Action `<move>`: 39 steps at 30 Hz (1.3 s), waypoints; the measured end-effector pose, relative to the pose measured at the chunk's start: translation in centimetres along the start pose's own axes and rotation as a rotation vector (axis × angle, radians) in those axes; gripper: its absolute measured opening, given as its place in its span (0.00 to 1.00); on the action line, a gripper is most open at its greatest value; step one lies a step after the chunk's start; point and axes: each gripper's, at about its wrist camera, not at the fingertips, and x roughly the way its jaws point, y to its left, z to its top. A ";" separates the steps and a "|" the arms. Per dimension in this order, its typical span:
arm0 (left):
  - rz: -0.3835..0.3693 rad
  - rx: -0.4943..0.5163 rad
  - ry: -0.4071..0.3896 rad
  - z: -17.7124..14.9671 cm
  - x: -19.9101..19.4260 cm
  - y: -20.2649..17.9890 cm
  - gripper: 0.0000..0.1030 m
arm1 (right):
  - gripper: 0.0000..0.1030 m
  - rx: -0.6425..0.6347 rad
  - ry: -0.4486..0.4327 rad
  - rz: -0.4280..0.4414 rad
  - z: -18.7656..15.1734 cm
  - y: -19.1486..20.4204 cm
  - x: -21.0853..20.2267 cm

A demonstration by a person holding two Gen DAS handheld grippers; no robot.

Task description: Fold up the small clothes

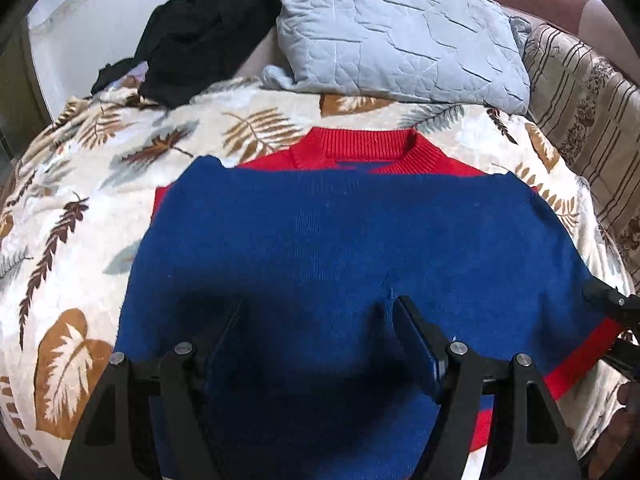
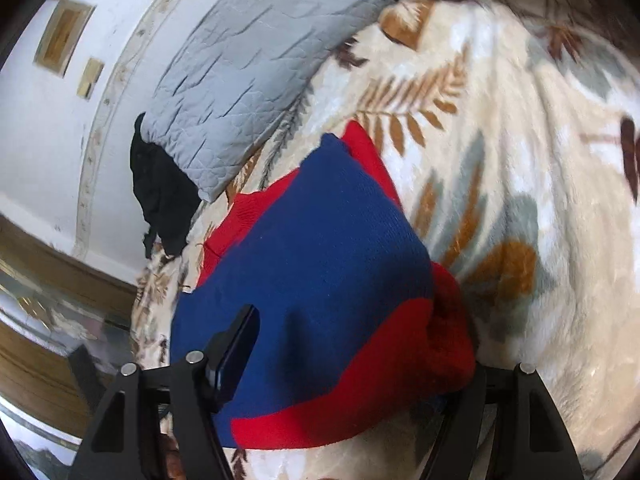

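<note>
Fleecy cream blanket (image 1: 80,208) with brown and grey-green leaf prints covers the whole bed, and that's the work surface. I'll place everything off the grey quilted pillow (image 1: 392,36). It sits at the far end of the blanket, against a white wall (image 1: 88,32). A heap of black clothing (image 1: 200,36) is bunched up right beside the pillow on its left, touching it. On the pillow's other side there's a striped, patterned upholstered piece (image 1: 588,120), can't tell exactly what it is.

The sweater (image 1: 340,240), blue knit with a red ribbed collar and red trim, lies flat on the blanket just on the near side of the pillow, collar pointing at it.

Left gripper (image 1: 316,332) hangs low over the sweater's near end, pointing toward the pillow, jaws spread wide with only blue knit between them, gripping nothing.

Right gripper (image 2: 352,344) comes in at the sweater's red-trimmed corner, the end farthest from the pillow, camera rolled over sideways. A bunched fold of blue and red knit sits between its fingers (image 2: 240,340), but the right finger is hidden behind the cloth, so I can't tell if it's actually clamped or just around it.
</note>
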 end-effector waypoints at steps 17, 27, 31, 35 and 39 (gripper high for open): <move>0.039 0.033 0.069 -0.1 2.2 -0.5 0.76 | 0.72 -0.020 0.031 -0.082 0.1 0.4 1.7; 0.044 0.016 0.085 0.2 2.1 -0.1 0.76 | 0.71 -0.016 0.026 -0.079 0.0 0.4 1.5; 0.052 0.022 0.075 0.1 2.1 -0.3 0.76 | 0.71 -0.019 0.025 -0.077 -0.1 0.3 1.5; 0.047 0.023 0.076 0.2 2.1 -0.2 0.76 | 0.71 -0.028 0.027 -0.082 -0.1 0.4 1.4; 0.036 0.005 0.025 0.4 0.5 -0.3 0.76 | 0.60 -0.038 0.031 -0.096 -0.2 0.4 1.4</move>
